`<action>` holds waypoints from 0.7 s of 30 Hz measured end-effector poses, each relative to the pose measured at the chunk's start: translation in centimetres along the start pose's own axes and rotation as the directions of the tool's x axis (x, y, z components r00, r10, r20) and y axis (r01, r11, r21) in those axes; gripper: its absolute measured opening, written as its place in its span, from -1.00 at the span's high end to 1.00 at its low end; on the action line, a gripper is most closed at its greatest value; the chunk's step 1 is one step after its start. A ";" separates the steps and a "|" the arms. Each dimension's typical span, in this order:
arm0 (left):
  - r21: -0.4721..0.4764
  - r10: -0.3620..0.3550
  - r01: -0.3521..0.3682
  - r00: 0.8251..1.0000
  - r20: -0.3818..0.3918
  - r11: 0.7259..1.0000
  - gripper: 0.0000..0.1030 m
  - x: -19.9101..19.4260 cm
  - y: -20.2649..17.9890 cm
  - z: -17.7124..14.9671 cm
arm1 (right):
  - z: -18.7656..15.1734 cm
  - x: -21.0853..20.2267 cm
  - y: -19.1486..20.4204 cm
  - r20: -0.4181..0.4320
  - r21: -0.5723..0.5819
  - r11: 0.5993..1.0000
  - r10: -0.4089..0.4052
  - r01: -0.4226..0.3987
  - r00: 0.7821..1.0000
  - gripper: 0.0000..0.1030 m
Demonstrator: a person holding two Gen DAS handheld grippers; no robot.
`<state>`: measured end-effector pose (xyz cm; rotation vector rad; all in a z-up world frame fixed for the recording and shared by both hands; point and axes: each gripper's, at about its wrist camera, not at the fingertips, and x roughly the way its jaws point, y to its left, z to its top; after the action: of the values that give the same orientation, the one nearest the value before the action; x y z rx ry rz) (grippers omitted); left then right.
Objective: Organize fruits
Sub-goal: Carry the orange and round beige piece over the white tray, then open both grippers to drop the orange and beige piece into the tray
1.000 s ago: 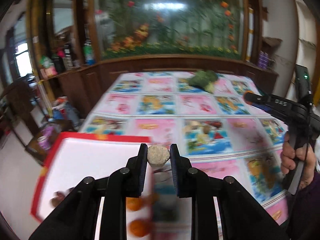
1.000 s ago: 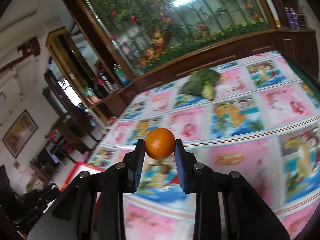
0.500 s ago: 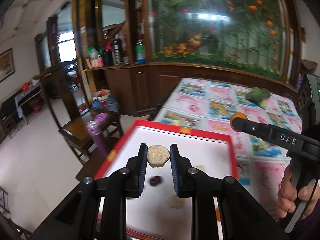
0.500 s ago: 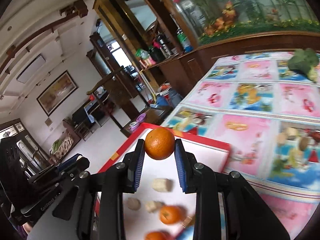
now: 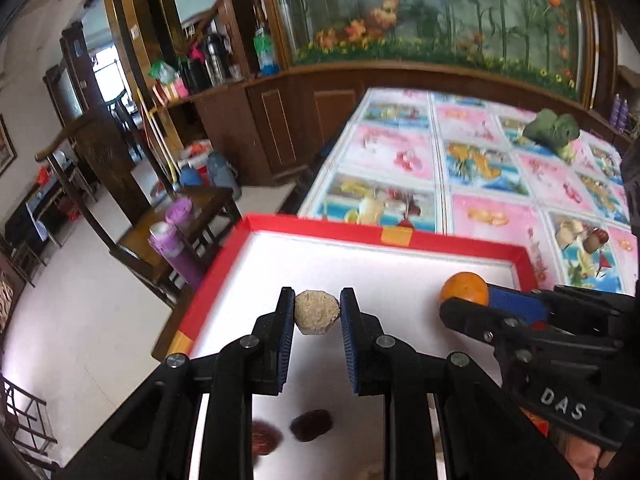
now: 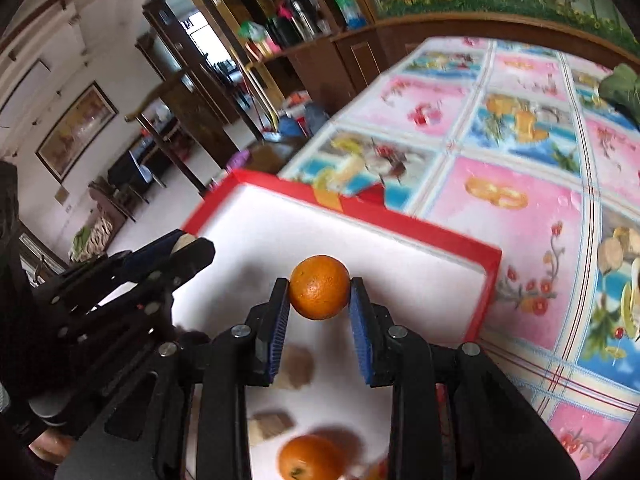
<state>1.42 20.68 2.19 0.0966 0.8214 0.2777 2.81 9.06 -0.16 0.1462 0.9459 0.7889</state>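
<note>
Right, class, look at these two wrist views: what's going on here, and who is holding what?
A person is sorting fruit into a red-rimmed white tray using two handheld grippers. The left gripper grips a beige, rough lump; the right gripper grips an orange. Both are held above the tray, nothing released yet. Already in the tray: two dark red fruits, pale chunks and another orange. A broccoli lies far off on the patterned tablecloth.

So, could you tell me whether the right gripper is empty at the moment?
No, the right gripper is shut on an orange, held above the red-rimmed tray.
</note>
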 end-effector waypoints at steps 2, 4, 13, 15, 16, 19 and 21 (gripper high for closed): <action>0.004 0.014 -0.014 1.000 -0.017 1.000 0.59 0.5 -0.1 -0.3 | -0.2 0.2 -0.3 -0.013 -0.002 1.000 -0.015 0.015 1.000 0.37; 0.012 0.025 -0.025 0.999 -0.035 1.000 0.59 1.0 -0.2 -0.5 | -0.3 0.1 -0.5 -0.019 0.003 1.000 -0.015 0.015 1.000 0.37; 0.026 0.062 -0.061 0.996 -0.069 0.998 0.59 2.0 0.3 -1.0 | -0.7 0.6 -0.7 -0.042 0.006 0.999 -0.049 0.049 0.998 0.37; 0.034 0.063 -0.061 0.995 -0.078 0.998 0.59 2.1 0.3 -1.2 | -0.8 0.6 -0.4 -0.040 -0.010 0.998 -0.059 0.059 0.997 0.37; 0.038 0.062 -0.059 0.994 -0.085 0.998 0.58 2.3 0.3 -1.1 | -0.8 0.7 -0.4 -0.040 -0.012 0.998 -0.061 0.061 0.997 0.37; 0.049 0.055 -0.049 0.991 -0.120 0.998 0.58 3.0 0.2 -1.2 | -0.9 0.8 -0.1 -0.038 -0.032 0.996 -0.082 0.081 0.996 0.37; 0.048 0.055 -0.049 0.991 -0.123 0.998 0.57 3.1 0.2 -1.1 | -0.9 0.9 0.0 -0.038 -0.035 0.996 -0.087 0.086 0.995 0.37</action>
<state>2.54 21.76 -0.73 0.1436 0.9498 0.3169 2.48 9.48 -1.30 0.0603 0.9693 0.7293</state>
